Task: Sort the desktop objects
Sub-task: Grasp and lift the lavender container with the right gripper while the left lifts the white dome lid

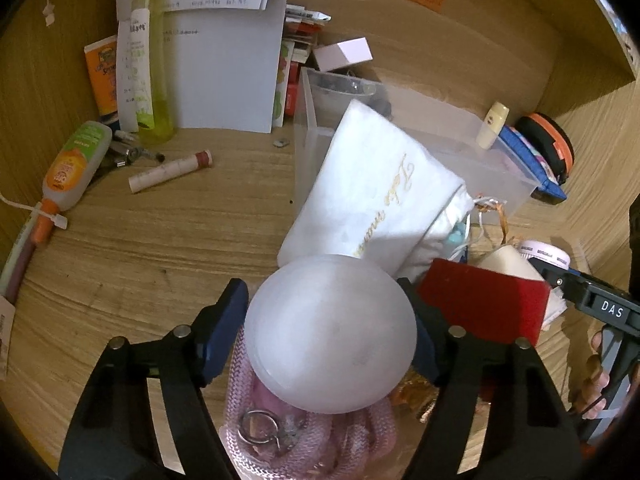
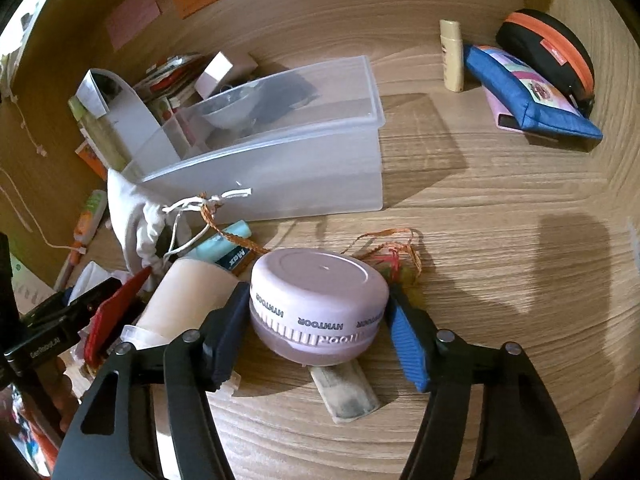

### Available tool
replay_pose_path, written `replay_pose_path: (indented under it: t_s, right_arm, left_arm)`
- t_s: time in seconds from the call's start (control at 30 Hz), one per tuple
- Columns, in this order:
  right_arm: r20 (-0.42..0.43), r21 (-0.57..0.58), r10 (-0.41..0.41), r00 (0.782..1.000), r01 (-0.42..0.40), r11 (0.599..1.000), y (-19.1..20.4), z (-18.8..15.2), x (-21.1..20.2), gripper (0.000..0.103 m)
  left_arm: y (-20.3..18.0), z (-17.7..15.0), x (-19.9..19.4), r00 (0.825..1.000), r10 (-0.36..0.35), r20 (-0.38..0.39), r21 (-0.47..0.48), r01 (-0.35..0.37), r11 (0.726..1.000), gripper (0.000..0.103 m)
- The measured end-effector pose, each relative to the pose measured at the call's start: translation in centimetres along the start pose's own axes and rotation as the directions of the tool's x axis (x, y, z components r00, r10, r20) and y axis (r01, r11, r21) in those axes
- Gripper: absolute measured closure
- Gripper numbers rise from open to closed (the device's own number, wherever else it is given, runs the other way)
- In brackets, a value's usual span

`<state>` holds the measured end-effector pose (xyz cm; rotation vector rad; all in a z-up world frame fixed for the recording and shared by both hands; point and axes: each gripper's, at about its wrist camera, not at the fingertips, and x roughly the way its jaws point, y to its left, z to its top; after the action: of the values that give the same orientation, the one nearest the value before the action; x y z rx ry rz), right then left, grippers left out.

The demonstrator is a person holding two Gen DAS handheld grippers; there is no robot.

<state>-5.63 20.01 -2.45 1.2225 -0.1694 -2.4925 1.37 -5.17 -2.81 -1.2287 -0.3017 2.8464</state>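
Note:
My left gripper (image 1: 330, 332) is shut on a frosted round capsule ball (image 1: 330, 336), held above a pink braided cord with a key ring (image 1: 260, 428). My right gripper (image 2: 316, 316) is shut on a pink round jar marked HYNTOOR (image 2: 320, 304), low over the wooden desk. A clear plastic storage bin (image 2: 280, 152) stands behind the jar; it also shows in the left wrist view (image 1: 440, 128). A white drawstring pouch (image 1: 372, 196) leans against the bin, and it shows in the right wrist view (image 2: 136, 216). A red box (image 1: 484, 300) sits right of the ball.
A cream tube (image 2: 188, 300), a teal pack (image 2: 224, 248) and a flat sachet (image 2: 348, 396) lie around the jar. A blue pouch (image 2: 528, 100), an orange-black case (image 2: 548, 48) and a lip balm (image 2: 452, 56) sit at the back right. Bottles (image 1: 76, 164), a white tube (image 1: 172, 170) and papers (image 1: 228, 72) lie left.

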Motion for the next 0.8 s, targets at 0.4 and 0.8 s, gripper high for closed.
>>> replay_pose_path:
  t_s: [0.4,0.8]
  right_arm:
    - [0.112,-0.036,0.014,0.994,-0.01,0.999,0.7,1.9,-3.9,0.041]
    - [0.216,-0.101,0.013,0.976,0.009,0.995,2.1,5.5,-6.2,0.041]
  left_arm:
    - [1.3,2.2,-1.6,0.998,-0.035,0.048,-0.037,0.037,0.999,0.038]
    - [1.5,6.9,-4.3,0.989,-0.046,0.142,-0.023,0.05,0.998,0.038]
